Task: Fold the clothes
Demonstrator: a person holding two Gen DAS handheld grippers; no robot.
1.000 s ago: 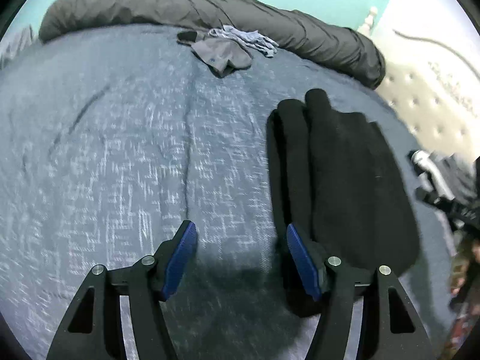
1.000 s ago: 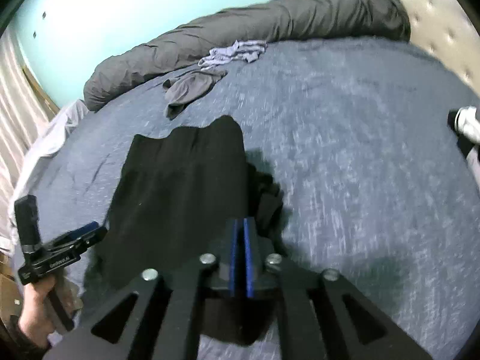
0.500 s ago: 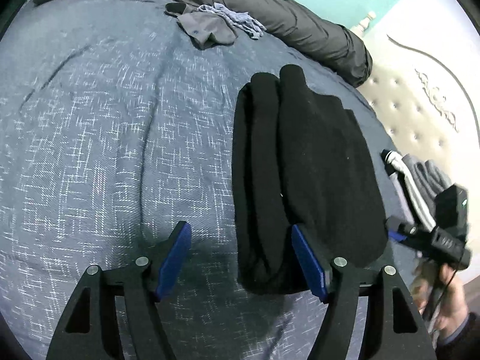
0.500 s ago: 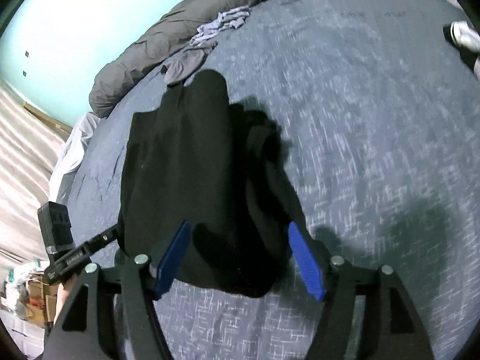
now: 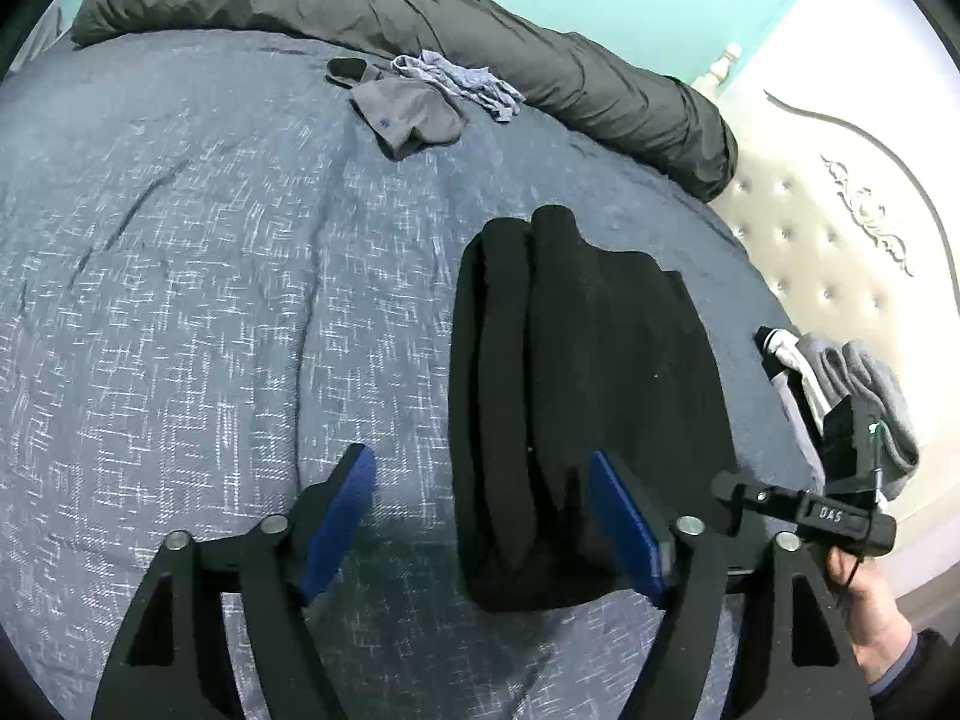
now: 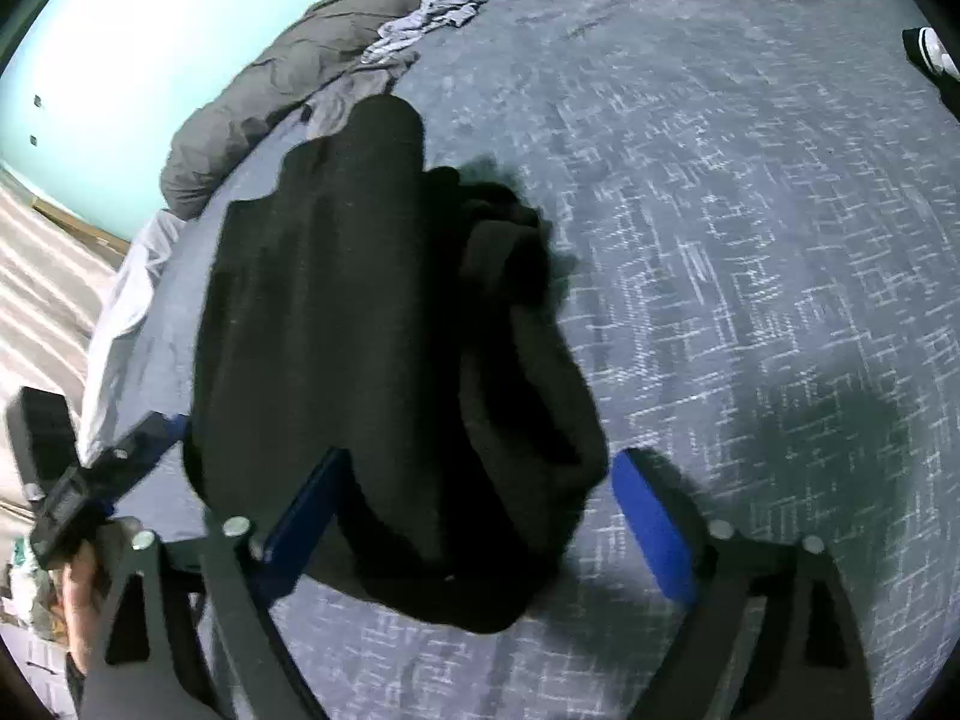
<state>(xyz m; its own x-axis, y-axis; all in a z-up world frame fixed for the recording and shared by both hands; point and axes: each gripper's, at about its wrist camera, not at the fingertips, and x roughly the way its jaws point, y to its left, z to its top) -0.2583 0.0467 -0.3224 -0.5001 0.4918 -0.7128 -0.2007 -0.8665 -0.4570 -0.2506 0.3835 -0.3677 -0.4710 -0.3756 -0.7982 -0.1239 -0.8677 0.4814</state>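
A folded black knit garment (image 5: 588,414) lay lengthwise on a blue-grey woven bedspread (image 5: 198,312). The left claw (image 5: 483,516) hovered at its near end, blue pads spread wide and gripping nothing. The right claw (image 6: 480,516) was likewise spread over the same end, pinching nothing. At twelve o'clock, near a rolled dark grey duvet (image 5: 420,30), sat a crumpled grey garment (image 5: 408,114) touching a pale blue one (image 5: 462,81). At three o'clock lay folded grey clothes (image 5: 864,384).
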